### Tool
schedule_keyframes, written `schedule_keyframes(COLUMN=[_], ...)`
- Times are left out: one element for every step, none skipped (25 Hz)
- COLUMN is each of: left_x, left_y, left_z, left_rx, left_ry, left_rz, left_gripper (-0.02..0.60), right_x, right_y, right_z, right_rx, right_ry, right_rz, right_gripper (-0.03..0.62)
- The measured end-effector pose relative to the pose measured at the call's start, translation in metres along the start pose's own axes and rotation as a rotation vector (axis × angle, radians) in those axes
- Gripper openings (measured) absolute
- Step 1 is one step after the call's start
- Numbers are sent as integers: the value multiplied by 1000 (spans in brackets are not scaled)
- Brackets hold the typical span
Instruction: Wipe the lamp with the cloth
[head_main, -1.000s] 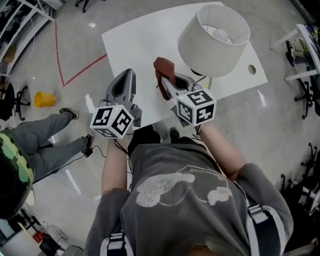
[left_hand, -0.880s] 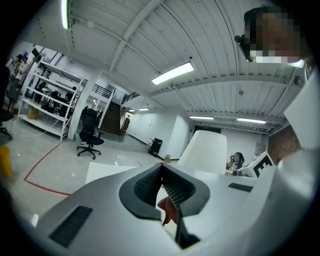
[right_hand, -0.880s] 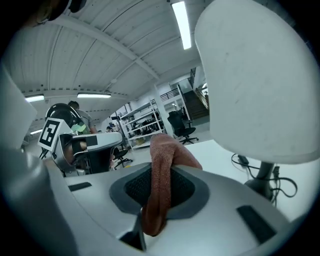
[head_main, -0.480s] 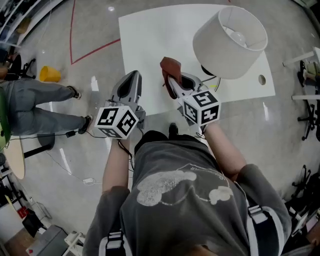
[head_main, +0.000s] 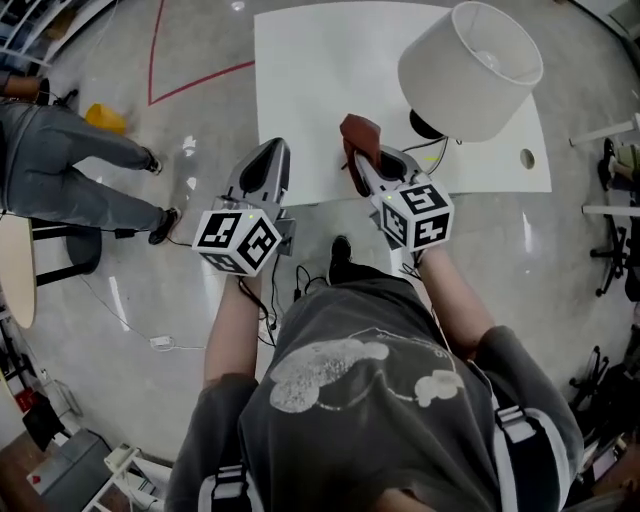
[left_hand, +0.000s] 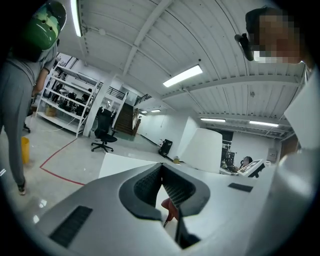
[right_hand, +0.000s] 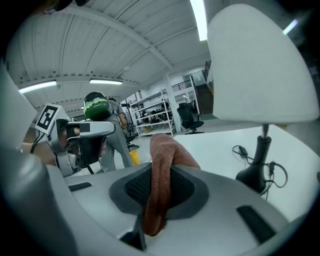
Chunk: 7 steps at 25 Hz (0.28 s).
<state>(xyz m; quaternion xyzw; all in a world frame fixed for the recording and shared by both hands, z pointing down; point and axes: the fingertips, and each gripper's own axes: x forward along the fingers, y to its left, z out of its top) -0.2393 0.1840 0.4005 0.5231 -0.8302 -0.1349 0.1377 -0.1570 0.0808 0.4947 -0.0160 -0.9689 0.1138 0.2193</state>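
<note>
A white table lamp (head_main: 470, 68) with a wide shade stands on a black base (right_hand: 256, 176) at the right of the white table (head_main: 320, 90). My right gripper (head_main: 360, 160) is shut on a rust-brown cloth (head_main: 358, 136), held just left of the lamp's base over the table's near edge. That cloth (right_hand: 160, 175) hangs folded between the jaws in the right gripper view, with the lamp shade (right_hand: 255, 70) above and to the right. My left gripper (head_main: 268, 165) is shut with nothing in it, near the table's front edge, left of the right gripper.
A black cord (right_hand: 272, 172) trails from the lamp base. The table has a round cable hole (head_main: 527, 157) at its right. A person's legs (head_main: 70, 170) stand on the floor to the left, beside a yellow object (head_main: 105, 118) and red floor tape (head_main: 200, 82).
The view has shifted so the table and lamp sit further right and up. Both grippers have stayed close together at the table's edge; the cloth remains clamped. The bystander at the left has moved.
</note>
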Motion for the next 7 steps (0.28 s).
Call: schedule_keyframes(left_x=[-6, -12, -19, -27, -36, -44, -52], left_y=[-4, -8, -12, -16, -21, -27, -32], left_z=[-3, -6, -7, -8, -9, -10, -12], left_rx=[1, 5, 8, 10, 13, 15, 18], left_ry=[-4, -7, -12, -18, -24, -29, -34], left_rz=[4, 5, 5, 3, 1, -1, -4], left_gripper=[6, 6, 7, 6, 7, 7, 6], right_x=[-6, -12, -18, -24, -29, -35, -41], right_y=[1, 4, 7, 11, 15, 19, 23], right_z=[-3, -6, -8, -10, -13, -15, -18], right_rx=[-13, -23, -28, -30, -28, -24, -20], right_ry=[-1, -5, -11, -15, -19, -23, -27], right_rz=[0, -2, -5, -8, -11, -14, -17], right_gripper=[57, 57, 57, 57, 57, 57, 57])
